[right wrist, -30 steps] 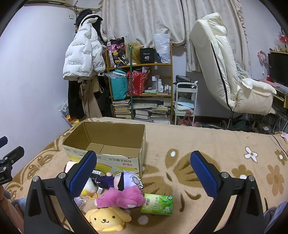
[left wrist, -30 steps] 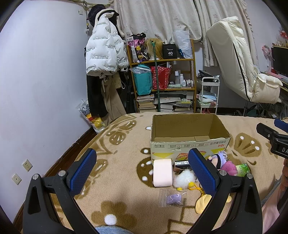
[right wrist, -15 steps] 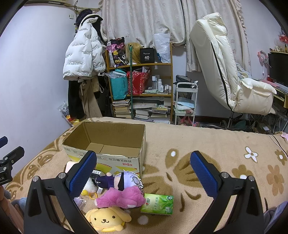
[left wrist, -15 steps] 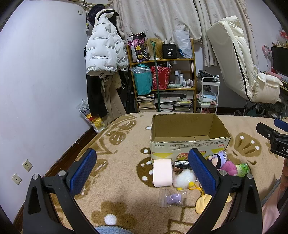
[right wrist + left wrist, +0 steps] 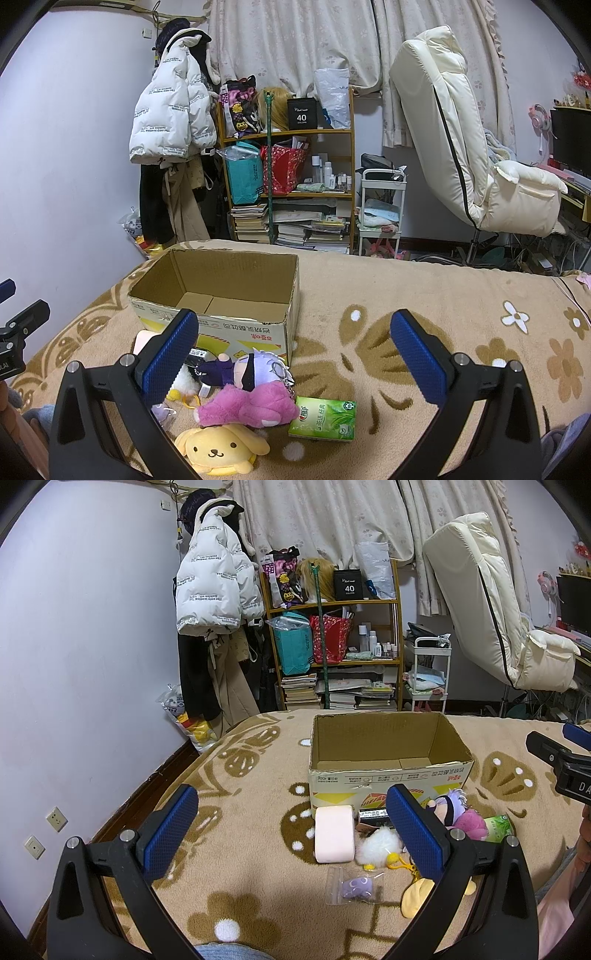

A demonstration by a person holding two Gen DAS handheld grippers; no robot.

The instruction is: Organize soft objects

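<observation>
Right wrist: fuzzy pink plush (image 5: 247,404) beside cardboard box (image 5: 236,295).

The tan fleece blanket (image 5: 369,288) on the bed carries darker brown flowers and leaf shapes with white dots; the open brown cardboard box (image 5: 236,325) has a white near face printed with yellow and red; the flat round-faced plush dog (image 5: 218,448) is yellow, the soft plush animal (image 5: 251,406) pink, the small plush doll (image 5: 255,371) lilac-haired in dark purple; the rectangular tissue pack (image 5: 323,419) is green; the soft cylindrical roll (image 5: 334,834) is pale pink, the fluffy pom-pom toy (image 5: 378,847) white; both tools' black frames bear blue textured pads (image 5: 168,360); the puffer jacket (image 5: 214,587) is white with black lettering.
</observation>
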